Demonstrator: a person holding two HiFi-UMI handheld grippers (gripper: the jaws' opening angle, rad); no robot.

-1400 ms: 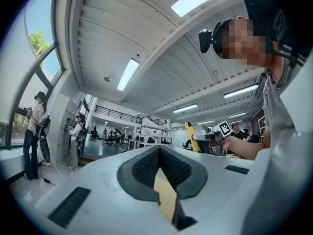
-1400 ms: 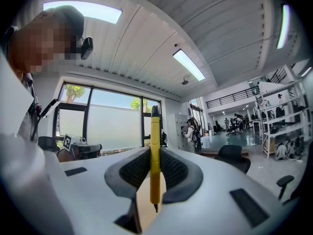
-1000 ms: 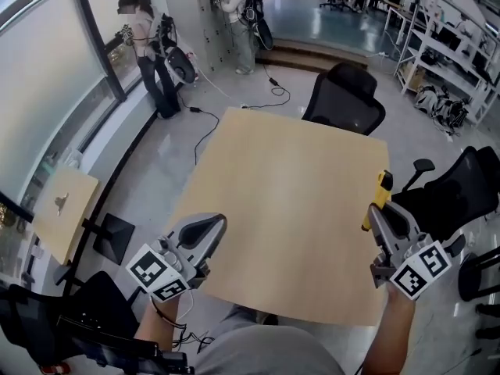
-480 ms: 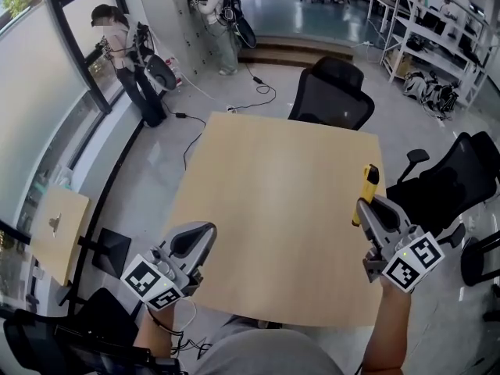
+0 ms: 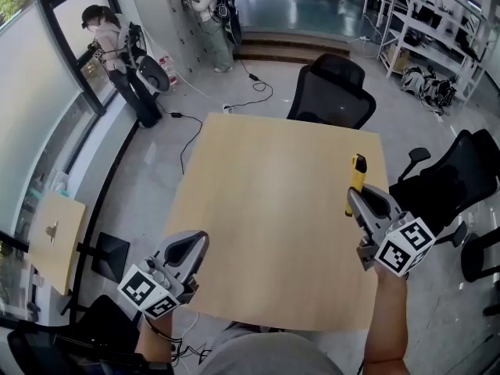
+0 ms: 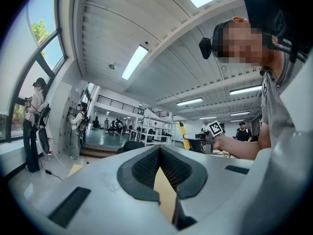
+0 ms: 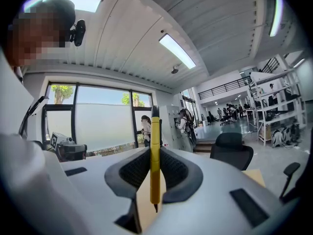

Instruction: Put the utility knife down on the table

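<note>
Right gripper [image 5: 353,200] is clamped on the yellow utility knife [image 5: 357,180], holding it over the right side of the table [image 5: 266,194]. The knife's long axis runs near-to-far, black end pointing far. Its near end is buried between the pads. Left gripper [image 5: 194,244] is closed with nothing in it.

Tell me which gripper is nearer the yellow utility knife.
Right. The right gripper is shut on the utility knife over the table's right edge; the left gripper is empty at the near-left corner.
</note>
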